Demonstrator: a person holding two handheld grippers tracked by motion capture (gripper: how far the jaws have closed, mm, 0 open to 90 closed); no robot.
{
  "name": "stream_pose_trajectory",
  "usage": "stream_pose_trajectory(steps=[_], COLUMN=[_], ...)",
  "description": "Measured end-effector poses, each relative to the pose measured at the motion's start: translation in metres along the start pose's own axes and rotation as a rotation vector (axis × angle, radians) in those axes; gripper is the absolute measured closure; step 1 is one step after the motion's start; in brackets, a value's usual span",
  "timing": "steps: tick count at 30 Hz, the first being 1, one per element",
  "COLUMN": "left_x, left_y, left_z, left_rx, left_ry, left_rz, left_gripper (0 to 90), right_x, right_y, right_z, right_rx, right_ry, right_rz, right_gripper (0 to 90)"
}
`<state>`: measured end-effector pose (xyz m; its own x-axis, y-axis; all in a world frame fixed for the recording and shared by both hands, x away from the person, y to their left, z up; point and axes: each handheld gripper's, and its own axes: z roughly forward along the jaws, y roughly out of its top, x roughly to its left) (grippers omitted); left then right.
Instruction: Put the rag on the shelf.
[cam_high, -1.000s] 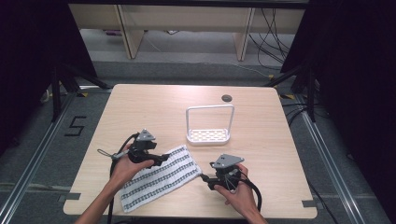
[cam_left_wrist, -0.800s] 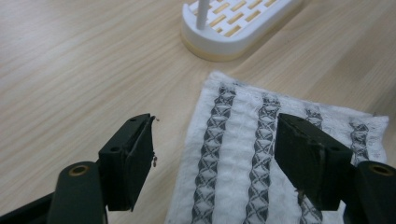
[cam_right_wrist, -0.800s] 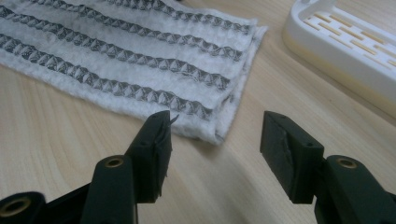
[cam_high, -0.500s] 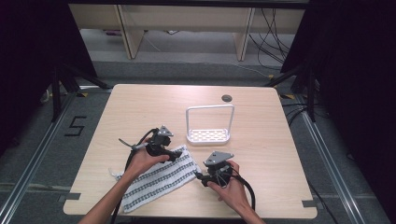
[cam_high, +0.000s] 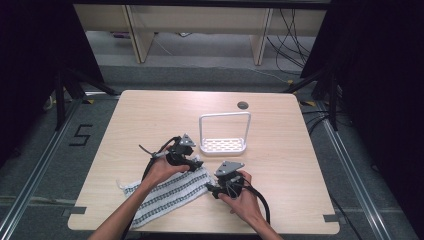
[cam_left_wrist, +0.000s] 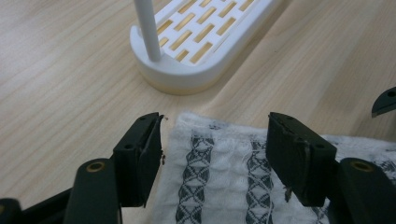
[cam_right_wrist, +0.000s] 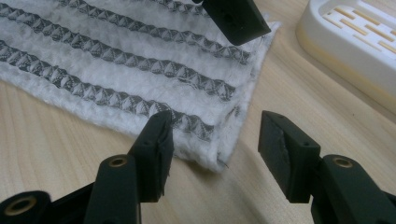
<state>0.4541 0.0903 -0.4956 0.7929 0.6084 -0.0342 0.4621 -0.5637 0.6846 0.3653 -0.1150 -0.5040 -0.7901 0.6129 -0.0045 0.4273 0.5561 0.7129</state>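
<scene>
Towel (cam_high: 167, 196) on table (cam_high: 140, 115) near front edge, rack (cam_high: 223, 145) just behind its right end

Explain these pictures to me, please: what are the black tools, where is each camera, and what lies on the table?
A person holds a two-jaw tool in each hand: the left gripper and the right gripper. The high view looks down from above the table. Each of the other two cameras rides on one gripper and looks along its black jaws. On the table lie a striped cloth and a white rack with a tall handle. Both grippers sit at the cloth's end near the rack, jaws apart. The left jaws have just been closing, with the cloth's corner between them. Nothing is held yet.
</scene>
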Motion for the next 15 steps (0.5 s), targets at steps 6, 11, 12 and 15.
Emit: stream_pose_trajectory(steps=[6,11,12,15], left_x=[0.0002,-0.0003,-0.0001,0.0009], left_y=[-0.0031,-0.0030,-0.0031,-0.0028], left_z=[0.0063,0.0075,0.0080,0.0077], left_rx=[0.032,0.036,0.034,0.040], left_ry=[-0.011,-0.009,-0.010,-0.003], left_rz=[0.001,0.006,0.007,0.011], left_gripper=[38.4,39.7,40.2,41.6], right_x=[-0.0018,-0.0023,-0.0031,-0.0025], right_y=[0.0007,0.0001,-0.0001,-0.0001], right_z=[0.0032,0.0077,0.0089,0.0095], right_rx=[0.028,0.017,0.019,0.027], right_ry=[0.004,0.007,0.004,0.012], right_rz=[-0.001,-0.014,-0.018,0.007], right_gripper=[46.3,46.5,46.4,46.9])
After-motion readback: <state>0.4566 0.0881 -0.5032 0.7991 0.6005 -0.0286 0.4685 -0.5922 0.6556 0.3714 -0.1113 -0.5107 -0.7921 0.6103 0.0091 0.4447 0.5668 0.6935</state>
